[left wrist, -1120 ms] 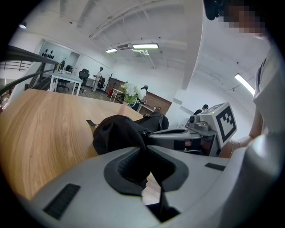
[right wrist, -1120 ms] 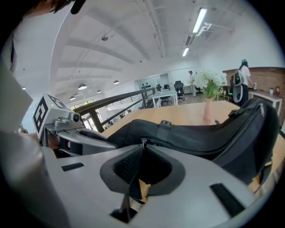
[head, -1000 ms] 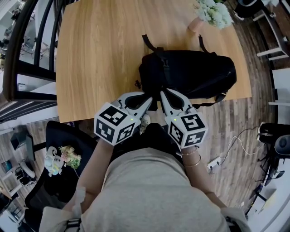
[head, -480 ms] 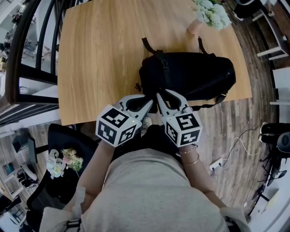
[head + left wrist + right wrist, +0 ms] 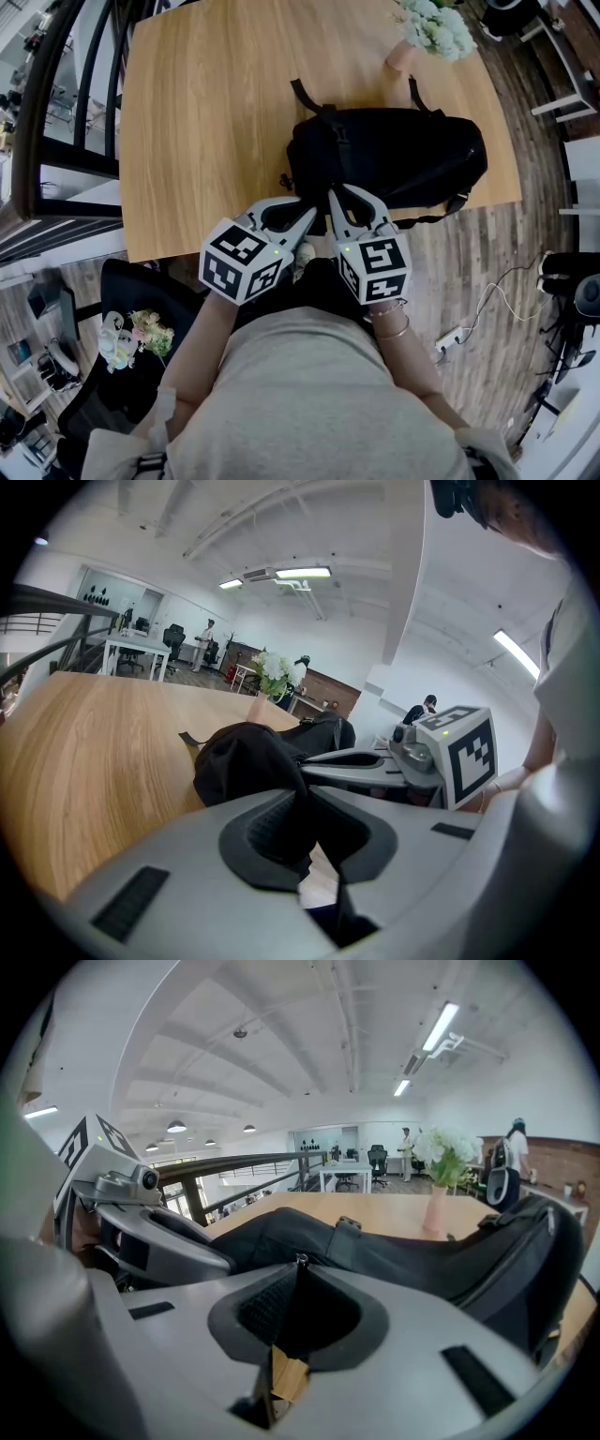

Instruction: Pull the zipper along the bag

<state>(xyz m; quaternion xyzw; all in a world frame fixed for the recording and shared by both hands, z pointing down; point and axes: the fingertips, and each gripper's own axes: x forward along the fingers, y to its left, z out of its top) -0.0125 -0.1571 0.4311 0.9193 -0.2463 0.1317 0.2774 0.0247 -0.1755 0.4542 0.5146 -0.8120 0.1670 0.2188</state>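
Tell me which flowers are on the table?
The white bunch in the pink vase, at the table's far corner; the other bunch is off it.

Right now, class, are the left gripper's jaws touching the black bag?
Touching. The left gripper view shows the left gripper with its jaws closed on a fold of the black bag.

We find no words, numbers, brand names or signs that can be read. The only printed marks are bold black-and-white square patterns on the left marker cube [image 5: 242, 260] and the right marker cube [image 5: 373, 267]. They are blocky coded shapes, not letters or digits. The same patterns show on the cube faces in both gripper views.
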